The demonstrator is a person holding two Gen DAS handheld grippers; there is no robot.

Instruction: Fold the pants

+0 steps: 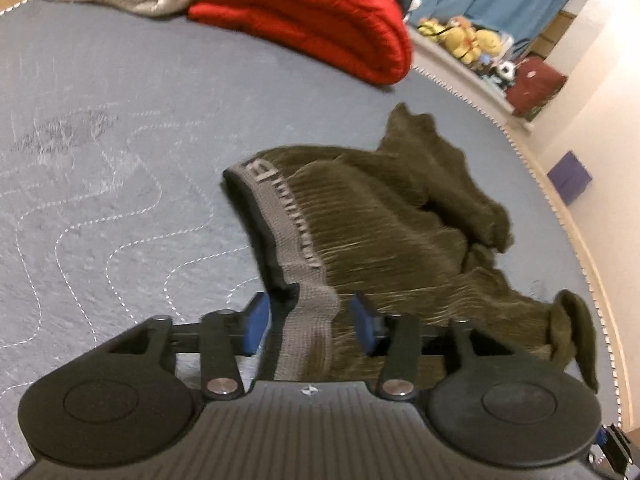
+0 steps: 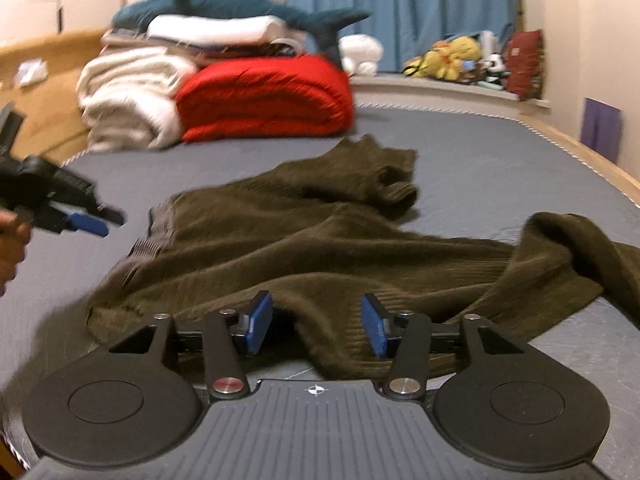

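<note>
A grey quilted mattress (image 2: 500, 148) fills the middle of both views. At its far end, upper centre in the right wrist view, lies a folded red duvet (image 2: 264, 100), with a cream blanket (image 2: 128, 96) touching it on the left. A blue plush shark (image 2: 248, 6) tops the stack of linens (image 2: 212, 30) behind them. Blue curtains (image 2: 400, 4) hang at top centre. On the ledge at upper right sit yellow soft toys (image 2: 452, 56) and a dark red cushion (image 2: 524, 64). A purple box (image 2: 600, 128) stands at the right edge.
</note>
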